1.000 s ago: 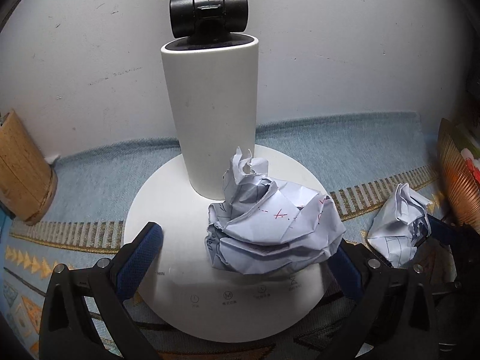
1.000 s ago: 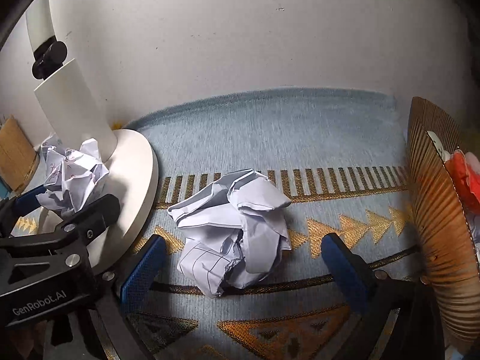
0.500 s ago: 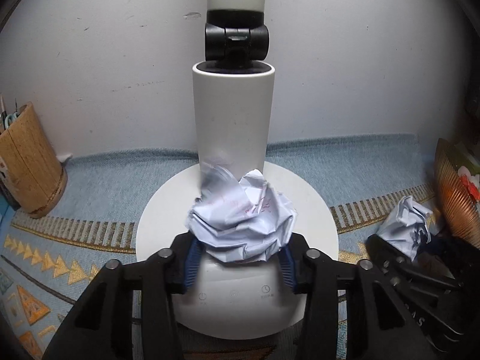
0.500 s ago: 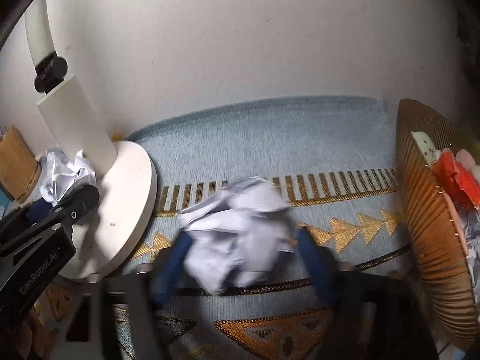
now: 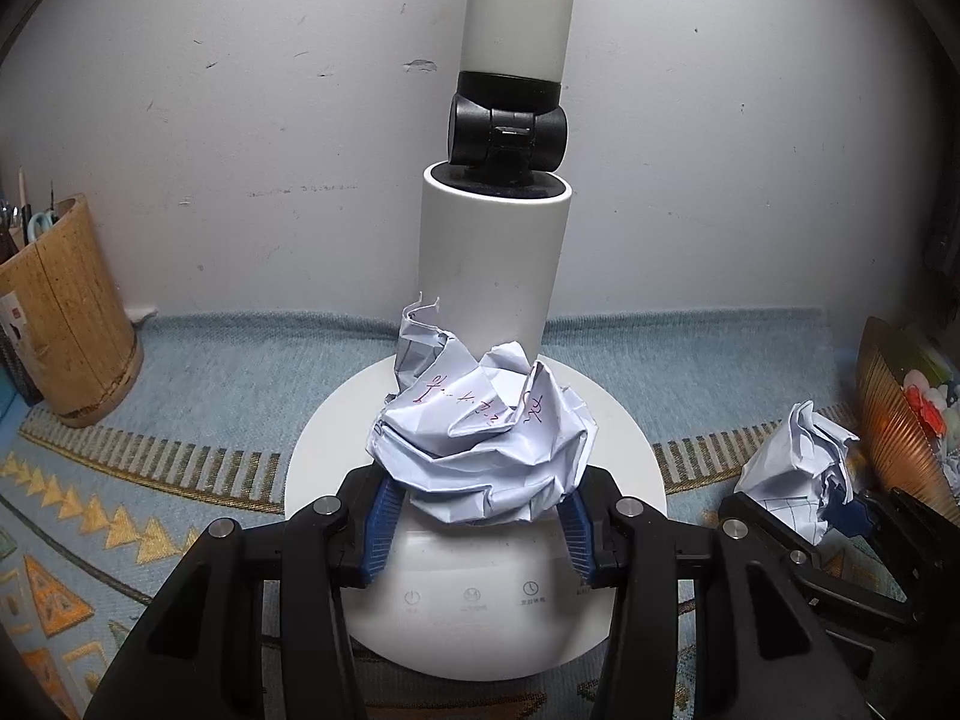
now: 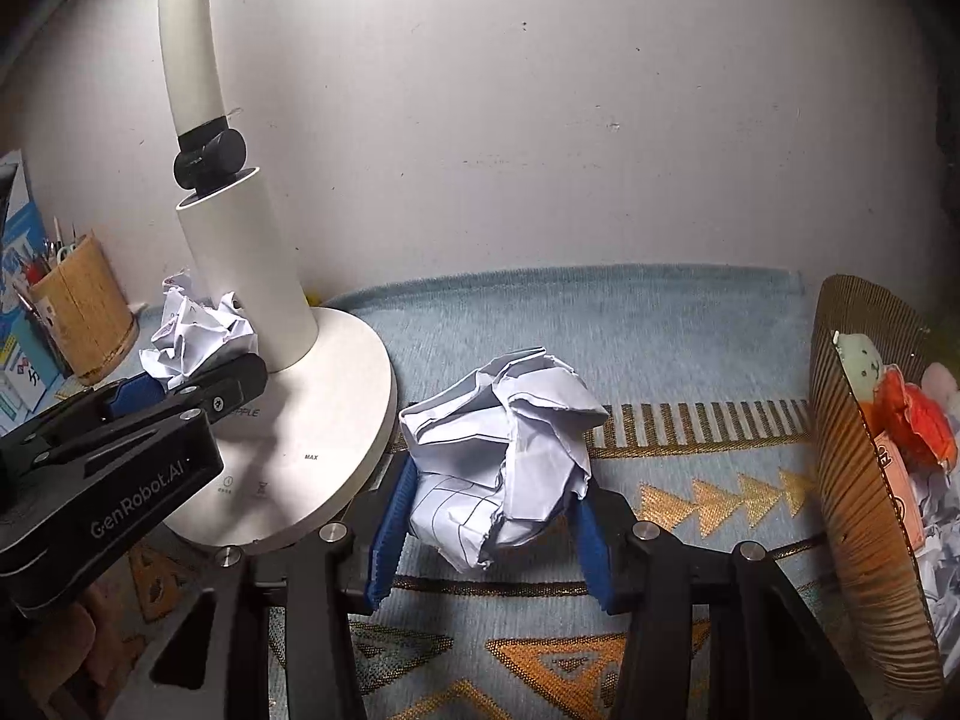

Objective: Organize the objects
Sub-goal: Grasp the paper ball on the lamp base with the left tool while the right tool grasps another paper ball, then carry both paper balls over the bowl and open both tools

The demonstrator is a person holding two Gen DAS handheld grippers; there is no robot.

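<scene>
My left gripper (image 5: 477, 531) is shut on a crumpled paper ball with red writing (image 5: 486, 450), held just above the white lamp base (image 5: 618, 438). My right gripper (image 6: 489, 531) is shut on a second crumpled paper ball with a drawn grid (image 6: 504, 456), held above the patterned blue mat (image 6: 660, 348). In the left wrist view the second ball (image 5: 798, 468) and the right gripper (image 5: 840, 516) show at the right. In the right wrist view the first ball (image 6: 198, 336) and the left gripper (image 6: 150, 390) show at the left.
A white desk lamp (image 5: 492, 276) stands against the wall. A wooden pen holder (image 5: 60, 312) is at the far left. A corrugated cardboard bin (image 6: 864, 468) with toys and paper stands at the right edge. Books lean at the far left (image 6: 18, 324).
Both grippers closed from wide open onto their paper balls and lifted them. Both cameras rose and drew back, so more of the lamp and wall shows.
</scene>
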